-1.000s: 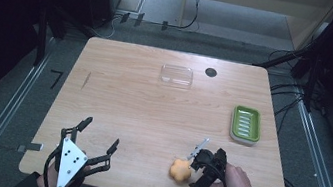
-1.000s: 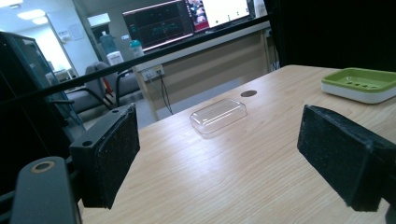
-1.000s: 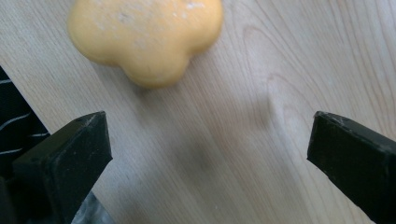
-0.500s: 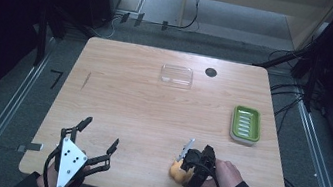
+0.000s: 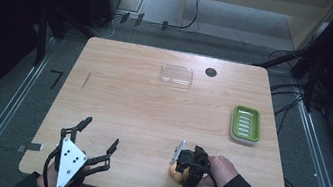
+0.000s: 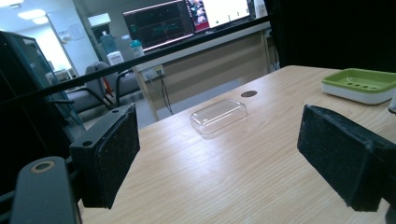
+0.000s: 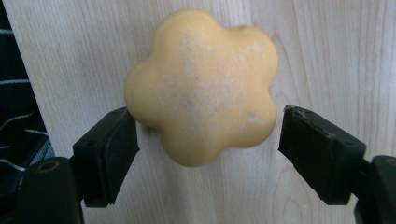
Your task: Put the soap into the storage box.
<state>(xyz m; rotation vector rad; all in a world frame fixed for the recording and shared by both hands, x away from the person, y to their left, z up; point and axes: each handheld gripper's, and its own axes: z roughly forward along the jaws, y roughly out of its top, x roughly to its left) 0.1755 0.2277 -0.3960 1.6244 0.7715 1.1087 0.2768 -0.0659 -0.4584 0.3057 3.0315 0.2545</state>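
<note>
Soap (image 7: 201, 84), a yellow-orange flower-shaped piece, lies flat on the table (image 5: 141, 115) near its front edge, toward the person's right. The right tool (image 7: 208, 154) points down at it, jaws spread wide on either side of it; in the right gripper view one jaw sits just at the soap's lobe, whether touching I cannot tell, and the other stands clear of it with bare wood showing between. From the high view the same tool (image 5: 182, 166) covers most of the soap (image 5: 174, 171), and the person's right hand (image 5: 221, 169) grips it from behind, a striped sleeve trailing off the table's edge.

At the front left corner the left tool (image 5: 97, 141) is held just over the table's edge with its jaws spread wide and nothing between them, its grey three-cornered plate facing up. In the left gripper view the two black pads frame bare wood.

Farther back on the right side sits a green soap dish (image 5: 245, 124) on a white base, well apart from the soap. Near the far edge, about midway across, lies a clear plastic lid (image 5: 176, 75), and just beside it to the right is a small dark round hole (image 5: 211, 72) in the table.
</note>
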